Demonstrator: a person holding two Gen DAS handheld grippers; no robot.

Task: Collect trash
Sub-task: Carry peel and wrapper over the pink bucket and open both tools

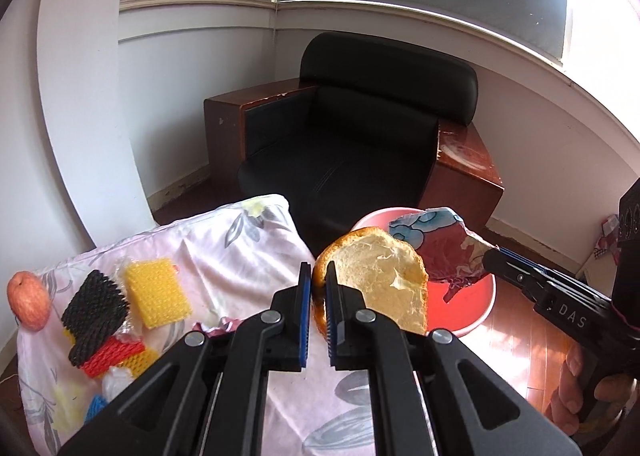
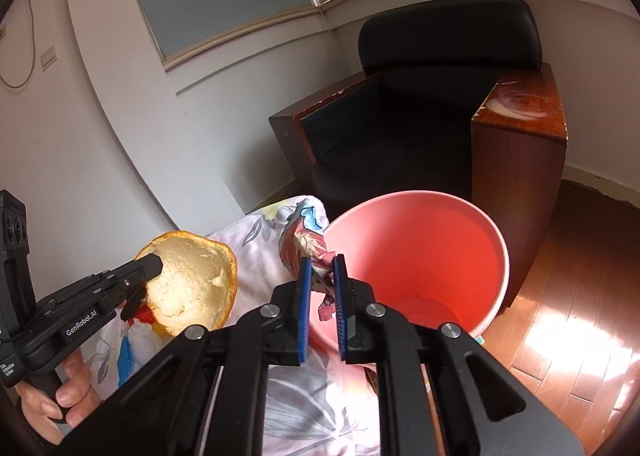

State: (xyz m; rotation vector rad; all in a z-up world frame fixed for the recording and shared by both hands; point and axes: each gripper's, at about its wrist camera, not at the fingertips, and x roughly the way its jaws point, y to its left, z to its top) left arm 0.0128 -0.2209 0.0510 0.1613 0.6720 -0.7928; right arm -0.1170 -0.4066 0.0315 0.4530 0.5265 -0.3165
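Pale walls, a window with a lowered blind and a black armchair (image 1: 360, 144) with dark wooden sides fill the far part of the room, over a glossy wooden floor (image 2: 560, 316) lit by sun patches. Nearer lies a pink cloth with grey flower print (image 1: 248, 248), spread over a raised surface.

Clamped in the left gripper (image 1: 318, 288) is a large piece of citrus peel (image 1: 380, 280), orange on the rind edge, pale and spongy on the inner face, curved like a shallow bowl. It hangs just beyond the cloth's right edge, near the bucket. The right gripper (image 2: 322, 280) pinches a crumpled wrapper (image 2: 306, 244) printed in blue, dark red and cream, held at the left rim of the pink bucket (image 2: 440, 256), which stands on the floor in front of the armchair.

On the cloth's left part lie foam mesh sleeves: a black one (image 1: 96, 312), a yellow one (image 1: 158, 292), a red one (image 1: 114, 354), plus a blue scrap (image 1: 96, 406) and clear plastic. An orange-pink fruit (image 1: 28, 302) sits at the far left edge.

Both grippers' bodies hide the near part of the cloth. A hand (image 2: 60, 400) around each handle is only partly in view. What the bucket's bottom holds is hard to make out.
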